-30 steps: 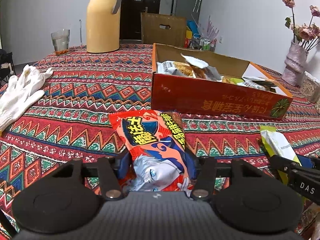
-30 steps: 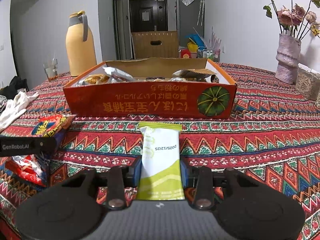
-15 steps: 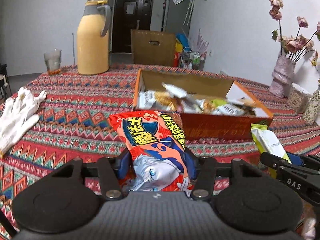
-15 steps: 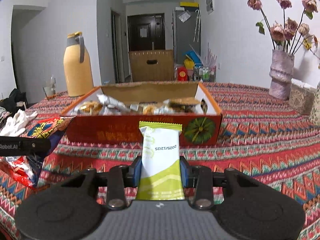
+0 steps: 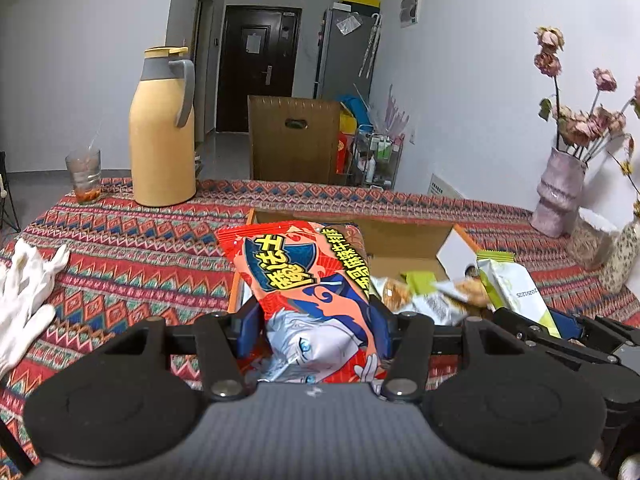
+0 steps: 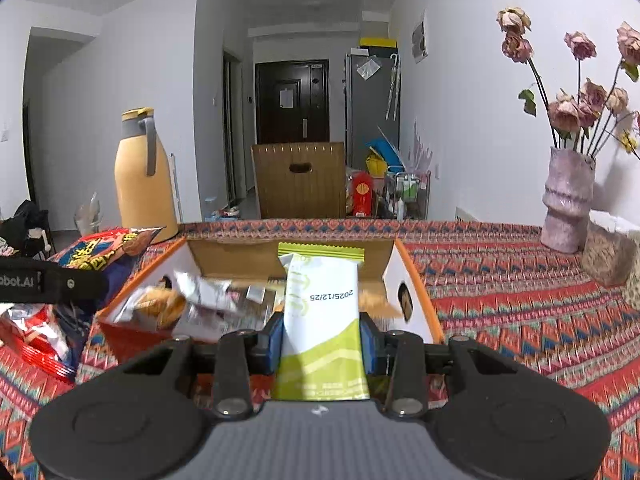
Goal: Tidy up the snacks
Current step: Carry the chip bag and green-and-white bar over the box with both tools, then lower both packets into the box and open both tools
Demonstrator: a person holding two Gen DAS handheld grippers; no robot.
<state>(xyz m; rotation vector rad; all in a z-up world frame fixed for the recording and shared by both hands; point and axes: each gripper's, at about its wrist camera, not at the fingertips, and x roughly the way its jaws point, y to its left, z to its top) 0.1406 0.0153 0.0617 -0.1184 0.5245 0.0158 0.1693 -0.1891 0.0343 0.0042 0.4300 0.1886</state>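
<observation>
My left gripper is shut on a red snack bag with a cartoon face, held above the near left corner of the open orange cardboard box. My right gripper is shut on a white and green snack packet, raised over the box near its front edge. Several wrapped snacks lie inside the box. The green packet and right gripper show at the right of the left wrist view; the red bag shows at the left of the right wrist view.
A yellow thermos jug and a glass stand at the table's far left. White gloves lie on the patterned tablecloth at left. A pink vase with dried flowers stands far right, beside a woven container.
Both grippers have risen and moved forward with their packets, from the tablecloth in front of the box to above its open top. The box's inside has come into view.
</observation>
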